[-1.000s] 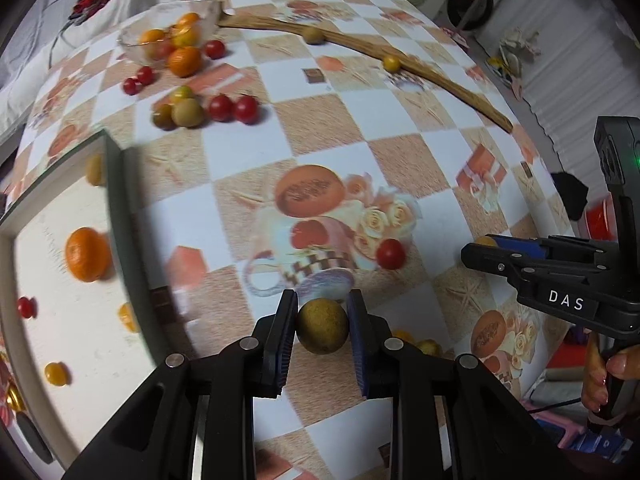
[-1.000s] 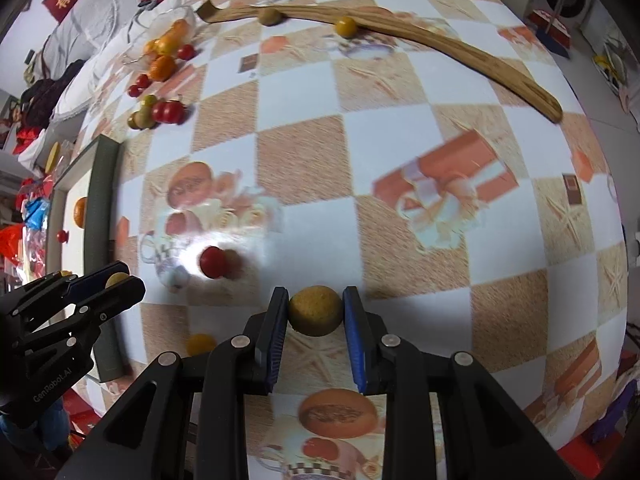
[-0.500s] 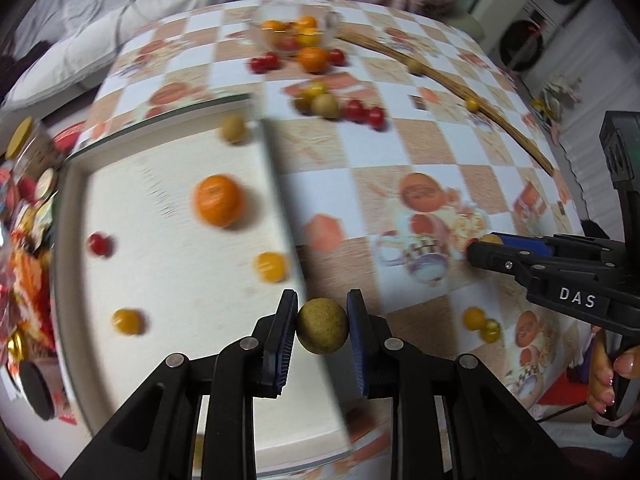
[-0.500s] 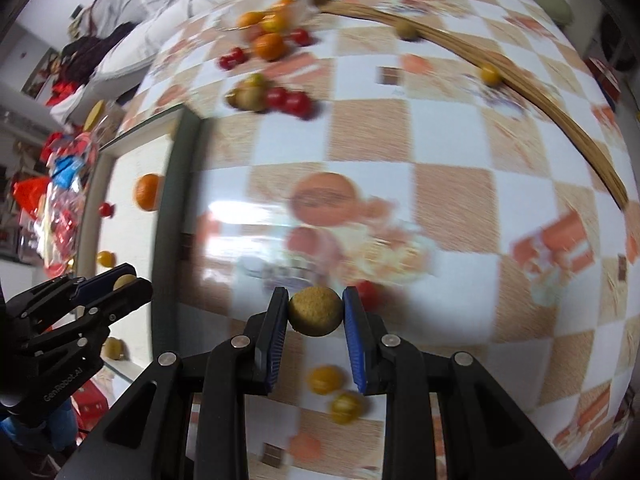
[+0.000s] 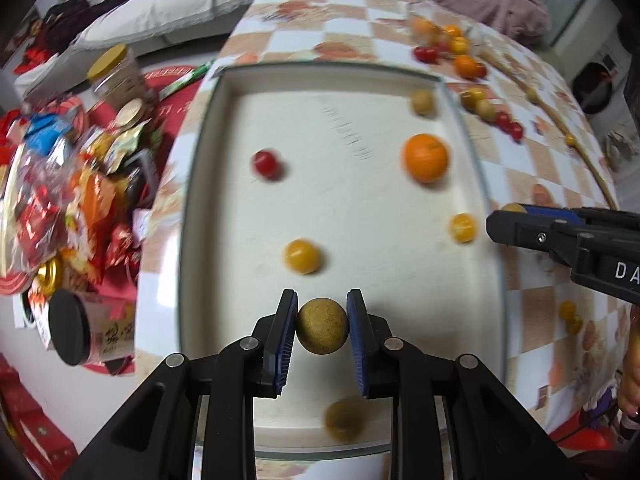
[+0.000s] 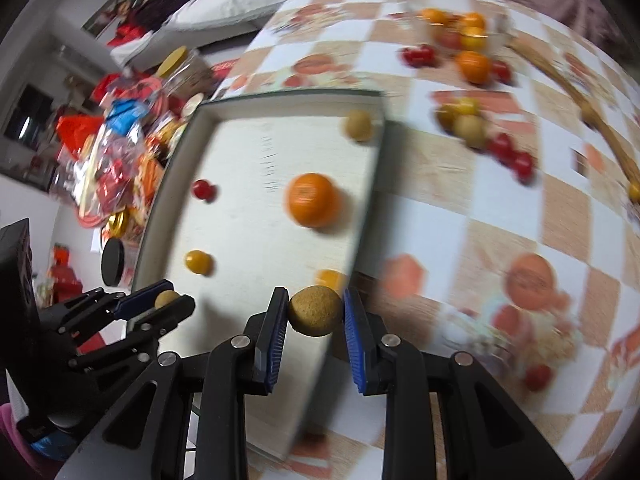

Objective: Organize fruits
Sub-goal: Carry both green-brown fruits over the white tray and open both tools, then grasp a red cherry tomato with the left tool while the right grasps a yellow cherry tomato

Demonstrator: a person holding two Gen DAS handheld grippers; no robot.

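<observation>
Already both tools are clamped on fruit: the left tool (image 5: 322, 326) grips a brown round fruit (image 5: 322, 326) over the near part of the white tray (image 5: 200, 184), so a release there should drop it inside, while the right tool (image 6: 315, 316) pinches its own brown fruit (image 6: 315, 316) just above the tray's right rim, where bench meets tray, and needs carrying further leftward in its view
</observation>
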